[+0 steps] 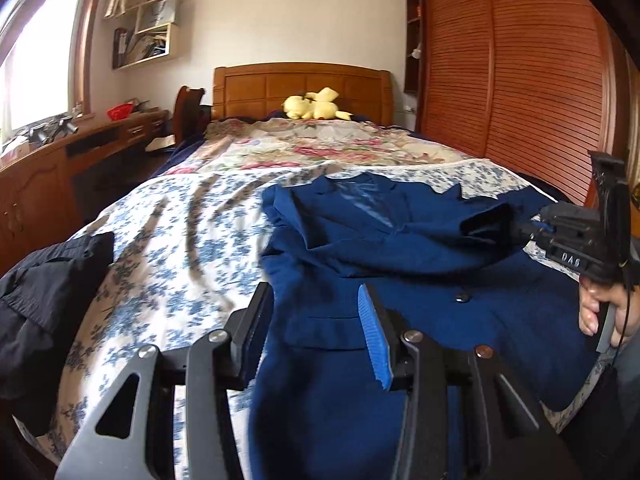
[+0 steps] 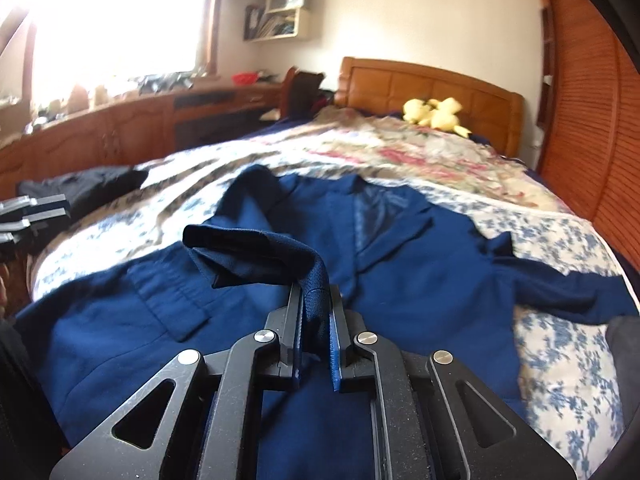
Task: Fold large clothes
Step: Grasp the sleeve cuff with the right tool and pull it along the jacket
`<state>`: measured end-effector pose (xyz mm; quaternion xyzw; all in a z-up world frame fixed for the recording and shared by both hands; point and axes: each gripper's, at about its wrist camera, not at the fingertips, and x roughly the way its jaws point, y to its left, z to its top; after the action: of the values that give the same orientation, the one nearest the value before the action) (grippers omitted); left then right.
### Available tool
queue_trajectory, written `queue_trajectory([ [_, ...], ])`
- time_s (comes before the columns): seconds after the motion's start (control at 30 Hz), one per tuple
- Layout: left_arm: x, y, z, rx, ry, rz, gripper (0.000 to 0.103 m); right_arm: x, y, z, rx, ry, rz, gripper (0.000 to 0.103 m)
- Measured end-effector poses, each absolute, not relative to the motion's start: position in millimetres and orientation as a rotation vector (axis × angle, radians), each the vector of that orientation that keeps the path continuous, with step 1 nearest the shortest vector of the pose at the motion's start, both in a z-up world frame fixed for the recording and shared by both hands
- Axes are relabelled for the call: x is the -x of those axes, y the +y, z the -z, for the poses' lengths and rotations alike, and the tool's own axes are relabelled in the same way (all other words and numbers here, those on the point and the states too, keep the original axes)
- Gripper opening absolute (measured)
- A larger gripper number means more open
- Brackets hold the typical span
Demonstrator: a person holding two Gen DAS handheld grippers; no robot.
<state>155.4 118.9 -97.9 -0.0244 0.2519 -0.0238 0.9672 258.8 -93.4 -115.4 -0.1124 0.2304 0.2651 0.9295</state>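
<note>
A navy blue jacket point(image 1: 400, 248) lies front up on the floral bedspread point(image 1: 180, 240), collar toward the headboard; it also shows in the right wrist view point(image 2: 420, 264). My left gripper point(image 1: 316, 300) is open and empty, its fingers spread above the jacket's lower left edge near a pocket flap. My right gripper point(image 2: 315, 296) is shut on the cuff end of a sleeve point(image 2: 256, 252), lifted over the jacket's front. In the left wrist view the right gripper point(image 1: 520, 232) comes in from the right with the sleeve point(image 1: 486, 220).
A dark garment point(image 1: 44, 280) lies at the bed's left edge. A yellow plush toy point(image 1: 312, 106) sits by the wooden headboard point(image 1: 300, 88). A wooden desk point(image 1: 60, 168) runs along the left wall; slatted wardrobe doors point(image 1: 520, 80) stand on the right.
</note>
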Motion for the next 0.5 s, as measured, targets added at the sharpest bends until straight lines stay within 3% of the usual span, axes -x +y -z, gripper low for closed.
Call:
queue_trajectory([
  [0.27,-169.7,82.8,97.4,0.011,0.522,0.096,0.042,-265.7,-148.0,114.5,0.153,0.483,-0.42,0.008],
  [0.5,-185.4,54.8,97.7,-0.002,0.537,0.132,0.043,-281.5,-161.9,143.8,0.124,0.631,-0.416,0.009],
])
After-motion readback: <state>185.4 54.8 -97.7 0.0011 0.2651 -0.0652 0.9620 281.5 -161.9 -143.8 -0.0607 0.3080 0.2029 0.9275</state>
